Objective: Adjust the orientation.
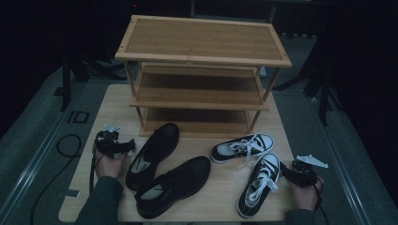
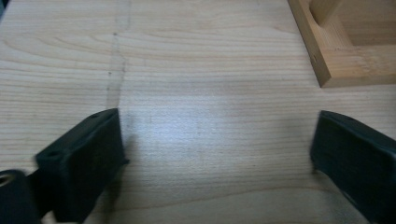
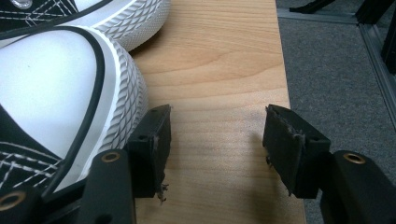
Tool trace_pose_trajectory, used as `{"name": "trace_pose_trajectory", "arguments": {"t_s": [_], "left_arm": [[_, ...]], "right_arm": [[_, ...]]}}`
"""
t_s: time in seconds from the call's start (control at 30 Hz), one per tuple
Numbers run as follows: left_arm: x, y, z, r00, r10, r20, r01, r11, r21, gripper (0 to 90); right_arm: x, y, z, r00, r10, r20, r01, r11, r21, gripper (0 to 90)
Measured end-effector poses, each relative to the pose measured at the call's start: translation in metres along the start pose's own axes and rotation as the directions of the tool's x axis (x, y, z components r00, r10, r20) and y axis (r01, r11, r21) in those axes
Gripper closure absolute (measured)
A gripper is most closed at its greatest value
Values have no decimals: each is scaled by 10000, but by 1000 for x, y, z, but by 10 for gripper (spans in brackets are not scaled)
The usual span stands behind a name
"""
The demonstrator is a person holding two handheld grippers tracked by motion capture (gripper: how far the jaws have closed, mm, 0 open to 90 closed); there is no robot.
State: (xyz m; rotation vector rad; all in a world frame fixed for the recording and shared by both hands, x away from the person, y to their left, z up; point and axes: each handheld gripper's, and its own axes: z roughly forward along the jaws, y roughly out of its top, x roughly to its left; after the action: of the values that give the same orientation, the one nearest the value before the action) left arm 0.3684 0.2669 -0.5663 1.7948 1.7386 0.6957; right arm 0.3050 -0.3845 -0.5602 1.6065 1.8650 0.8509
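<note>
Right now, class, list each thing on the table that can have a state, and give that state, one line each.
Rack: upright, shelves bare.
Black shoes: on the table, lying upright, unshelved.
Sneakers: on the table, laced, unshelved.
Left gripper: open, nothing between its jaws.
Right gripper: open, beside a sneaker toe, gripping nothing.

Left gripper (image 1: 123, 146), right gripper (image 1: 287, 169): low, jaws apart, nothing held.
</note>
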Motion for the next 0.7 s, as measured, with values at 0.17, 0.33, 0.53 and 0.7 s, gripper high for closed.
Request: {"name": "trace_pose_trajectory", "arguments": {"t_s": [0.17, 0.33, 0.53, 0.7], "left_arm": [[3, -2, -3, 10000, -31, -45, 30, 9998, -212, 174], [4, 0, -3, 10000, -28, -35, 28, 9998, -204, 225], [6, 6, -5, 9998, 143, 152, -145, 9998, 123, 376], [7, 9, -6, 9996, 174, 201, -179, 9996, 207, 471]], "right_arm": [[0, 0, 0, 10000, -7, 2, 7, 10000, -2, 415], [0, 0, 0, 10000, 4, -7, -4, 10000, -4, 415], [0, 0, 0, 10000, 5, -11, -5, 10000, -7, 414], [0, 0, 0, 10000, 8, -10, -8, 10000, -9, 414]]}}
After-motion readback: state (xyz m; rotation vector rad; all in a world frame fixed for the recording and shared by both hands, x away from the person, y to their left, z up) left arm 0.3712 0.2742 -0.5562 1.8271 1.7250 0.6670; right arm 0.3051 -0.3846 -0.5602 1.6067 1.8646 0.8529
